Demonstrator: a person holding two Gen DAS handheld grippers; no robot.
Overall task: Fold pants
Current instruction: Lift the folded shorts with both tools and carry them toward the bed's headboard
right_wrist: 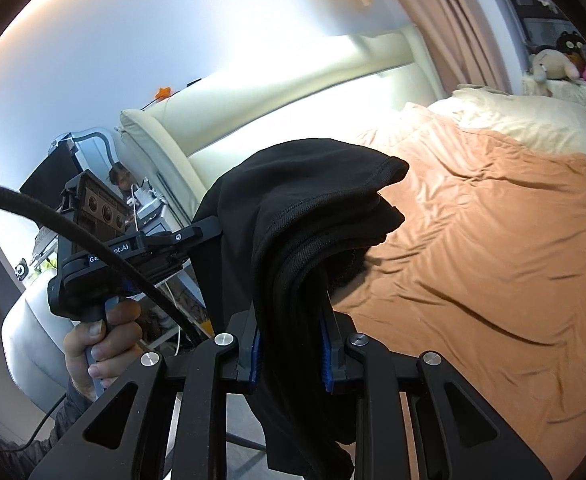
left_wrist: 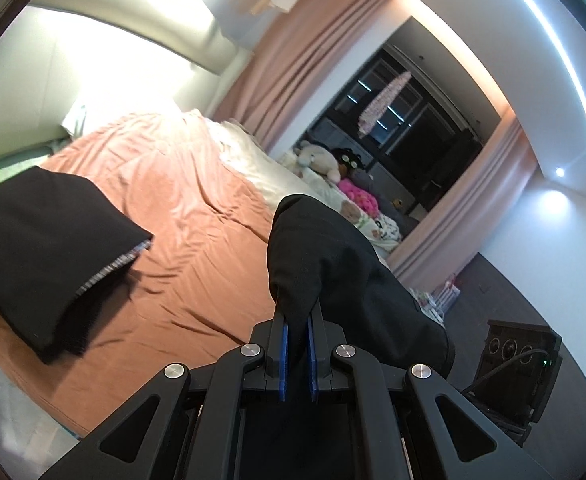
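Both the left gripper (left_wrist: 298,316) and the right gripper (right_wrist: 291,320) are clamping bunched black pants (right_wrist: 313,200) in the air above the orange-sheeted bed (right_wrist: 493,260).

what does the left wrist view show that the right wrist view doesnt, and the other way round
Only the left wrist view shows a folded black garment lying on the bed, the dark window and the ceiling light strip.

Only the right wrist view shows the cream headboard, the person's left hand gripping the left hand-held gripper, and that the right hand-held gripper clamps a thick bunch of layers.

Both show the black pants pinched in their own gripper, the orange bedspread and the plush toys.
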